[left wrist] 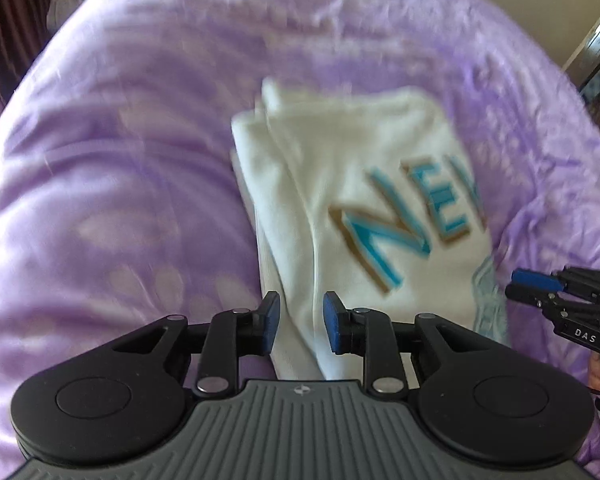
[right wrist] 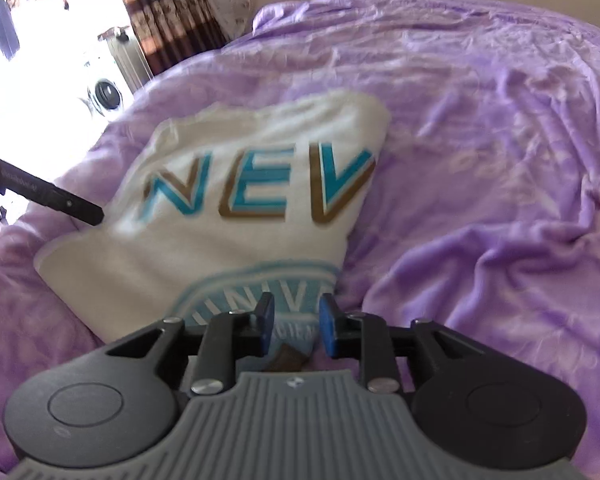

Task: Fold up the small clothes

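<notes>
A folded white knit shirt (left wrist: 352, 208) with teal block letters lies on a wrinkled purple bedsheet (left wrist: 120, 160). Left gripper (left wrist: 301, 322) and right gripper (right wrist: 294, 322) hover with jaws narrowly apart, holding nothing.

purple blanket (right wrist: 480, 140), brown curtain (right wrist: 172, 4), washing machine (right wrist: 106, 94)

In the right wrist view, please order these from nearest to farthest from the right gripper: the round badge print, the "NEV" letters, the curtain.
From the right gripper:
1. Badge print, directly at the fingertips, on the shirt's near end.
2. "NEV" letters, mid-shirt, ahead.
3. Curtain, far back, upper left, beyond the bed.
</notes>
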A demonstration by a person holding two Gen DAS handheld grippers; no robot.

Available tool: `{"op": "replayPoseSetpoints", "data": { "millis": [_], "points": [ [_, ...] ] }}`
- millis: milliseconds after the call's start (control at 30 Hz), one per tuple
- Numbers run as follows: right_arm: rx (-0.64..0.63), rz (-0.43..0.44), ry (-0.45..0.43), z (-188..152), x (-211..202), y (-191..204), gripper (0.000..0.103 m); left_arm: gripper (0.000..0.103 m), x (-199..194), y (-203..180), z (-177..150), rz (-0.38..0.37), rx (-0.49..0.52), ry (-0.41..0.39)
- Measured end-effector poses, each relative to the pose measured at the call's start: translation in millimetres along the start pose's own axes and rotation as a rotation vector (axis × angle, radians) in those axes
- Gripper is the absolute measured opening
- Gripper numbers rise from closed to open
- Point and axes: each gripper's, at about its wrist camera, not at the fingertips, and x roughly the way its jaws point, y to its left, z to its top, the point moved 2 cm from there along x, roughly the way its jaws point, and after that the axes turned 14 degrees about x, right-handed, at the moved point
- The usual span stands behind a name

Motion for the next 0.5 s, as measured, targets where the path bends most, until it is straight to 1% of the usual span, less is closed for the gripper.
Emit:
{"op": "replayPoseSetpoints", "data": {
  "millis": [67,133,167,233,300,367,433,500],
  "points": [
    [0.002,0.01,-0.029,14,-3,4,0.022,0.03,-6,8,9,0.005,-0.041,-0.063],
    [-0.026,-0.006,-0.067,28,-1,10,0.022,0.03,-6,17,19,-0.019,-0.114,-0.119],
    [-0.034,-0.006,-0.079,37,2,12,0.022,0.03,-1,21,24,-0.027,-0.139,-0.135],
    [-0.019,0.001,-0.076,52,14,13,0.021,0.03,9,29,31,-0.021,-0.175,-0.145],
    [-0.004,-0.008,-0.07,62,28,10,0.021,0.03,25,34,36,-0.03,-0.208,-0.134],
    [-0.001,-0.029,-0.051,65,44,6,0.021,0.03,45,38,36,-0.036,-0.228,-0.104],
    [0.012,-0.048,-0.02,62,60,-1,0.02,0.03,61,42,34,-0.016,-0.239,-0.07],
    [0.022,-0.041,-0.003,58,71,-8,0.019,0.026,70,45,34,0.009,-0.243,-0.055]
  ]
}}
